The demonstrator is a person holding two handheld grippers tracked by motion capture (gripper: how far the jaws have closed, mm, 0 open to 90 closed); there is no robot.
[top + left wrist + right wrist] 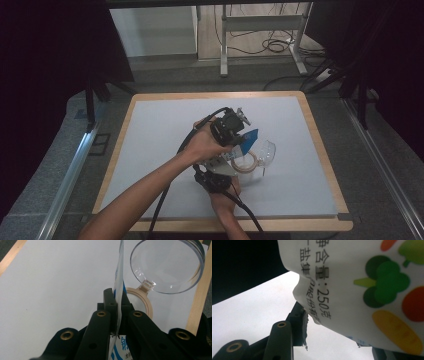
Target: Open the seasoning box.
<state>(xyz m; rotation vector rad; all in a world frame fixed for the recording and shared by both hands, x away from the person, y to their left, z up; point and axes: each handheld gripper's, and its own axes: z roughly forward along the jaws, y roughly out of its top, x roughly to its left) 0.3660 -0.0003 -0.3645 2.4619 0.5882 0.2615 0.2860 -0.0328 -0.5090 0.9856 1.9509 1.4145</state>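
Two grippers hold a salt packet above an open jar.

The left gripper (117,312) is clamped on the packet (119,277); the right gripper (332,340) pinches its lower edge. Just beyond, the jar (245,162) stands with lid (167,265) flipped back; pouring seemingly remains.

Both forearms were bare, no sleeves in the high view. Left gripper (239,131) was a black blocky body with a grey angular plate on top and a thick black cable looping back off it. Right gripper (218,176) also black, grey three-cornered plate, thin black cable trailing. Jaws matte black plastic, brass-ringed screw holes, square pads (110,305) at the tips.
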